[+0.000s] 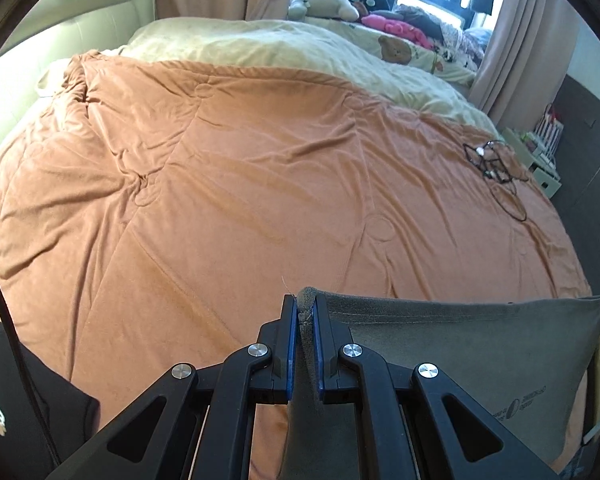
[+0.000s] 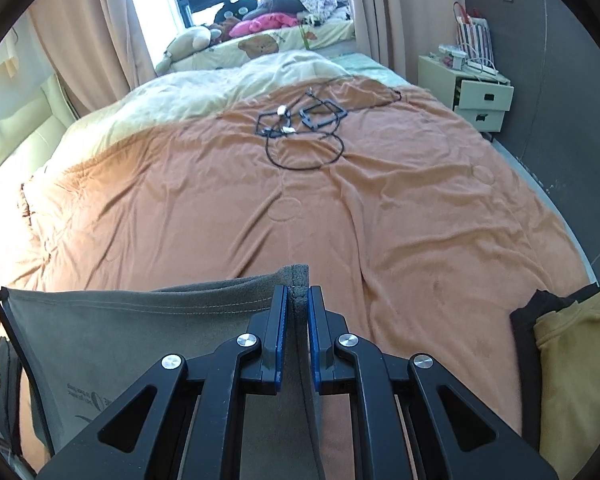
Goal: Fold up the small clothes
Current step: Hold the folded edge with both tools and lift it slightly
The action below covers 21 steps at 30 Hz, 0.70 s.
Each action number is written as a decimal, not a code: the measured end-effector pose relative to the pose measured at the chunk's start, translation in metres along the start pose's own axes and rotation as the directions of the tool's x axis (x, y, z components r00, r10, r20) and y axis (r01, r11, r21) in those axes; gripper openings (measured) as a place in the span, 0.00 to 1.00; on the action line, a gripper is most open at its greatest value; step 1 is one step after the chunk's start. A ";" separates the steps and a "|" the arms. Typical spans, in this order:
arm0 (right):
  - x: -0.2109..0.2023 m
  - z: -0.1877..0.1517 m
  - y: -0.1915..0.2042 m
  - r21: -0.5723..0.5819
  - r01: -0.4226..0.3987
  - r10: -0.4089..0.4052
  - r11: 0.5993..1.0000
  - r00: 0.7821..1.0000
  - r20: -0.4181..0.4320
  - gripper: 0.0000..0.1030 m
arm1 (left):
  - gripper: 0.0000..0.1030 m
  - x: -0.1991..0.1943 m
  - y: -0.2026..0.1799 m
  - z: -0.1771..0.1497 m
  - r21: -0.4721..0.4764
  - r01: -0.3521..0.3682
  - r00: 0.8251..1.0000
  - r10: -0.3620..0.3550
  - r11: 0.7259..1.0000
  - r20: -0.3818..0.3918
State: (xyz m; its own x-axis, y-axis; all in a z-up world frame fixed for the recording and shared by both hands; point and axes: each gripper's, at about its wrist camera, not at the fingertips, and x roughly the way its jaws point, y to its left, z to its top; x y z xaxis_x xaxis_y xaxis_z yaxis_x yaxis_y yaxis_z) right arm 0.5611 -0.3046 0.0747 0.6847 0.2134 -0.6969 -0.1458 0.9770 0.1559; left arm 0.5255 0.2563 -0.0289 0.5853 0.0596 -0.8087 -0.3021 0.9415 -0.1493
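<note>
**Grey garment stretched between both tongs over the bed**

Tongs on the left [image 1: 304, 308] are clamped on one top corner of a grey garment [image 1: 460, 344], the blue pads [image 1: 288, 352] pressed narrow against a thick folded bit of hem. Tongs on the right [image 2: 298, 296] pinch the opposite top corner of the same grey garment [image 2: 140, 320] in the same way, jaws nearly together with only cloth between them. The fabric hangs taut between the two grips, its upper edge running roughly level, with a printed mark low on the panel, reading mirrored in the right wrist view.

Beneath and beyond it lies a bed covered by an orange quilt [image 1: 240, 180], wrinkled and lit from the window. A tangle of black cable [image 2: 304, 128] rests on the far part of the quilt. A mustard garment [image 2: 580, 360] sits at the near right edge of the bed, over something black. A black garment [image 1: 4, 400] with a paw print lies at the left edge. A pale nightstand [image 2: 480, 96] stands beside the bed, drawers partly pulled out.
</note>
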 end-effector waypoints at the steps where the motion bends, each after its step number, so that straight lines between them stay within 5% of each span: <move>1: 0.006 0.005 -0.001 0.000 0.000 0.000 1.000 1.000 -0.009 0.06 | 0.07 0.009 0.000 0.000 0.001 -0.005 1.000 0.005 1.000 -0.014; 14: 0.101 0.016 -0.007 -0.008 0.035 -0.035 0.999 0.988 -0.150 0.06 | 0.08 0.109 0.008 -0.015 0.027 -0.077 0.979 0.081 0.997 -0.186; 21: 0.109 0.021 -0.008 0.023 0.057 -0.053 0.998 0.989 -0.137 0.06 | 0.07 0.108 0.008 -0.016 0.040 -0.102 0.982 0.107 0.994 -0.156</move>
State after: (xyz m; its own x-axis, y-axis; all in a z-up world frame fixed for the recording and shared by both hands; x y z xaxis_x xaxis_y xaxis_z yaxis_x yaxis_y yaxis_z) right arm 0.6519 -0.2895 0.0121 0.5872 0.1598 -0.7935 -0.0905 0.9871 0.1318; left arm 0.5745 0.2648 -0.1268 0.4248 0.1077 -0.8989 -0.3297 0.9431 -0.0427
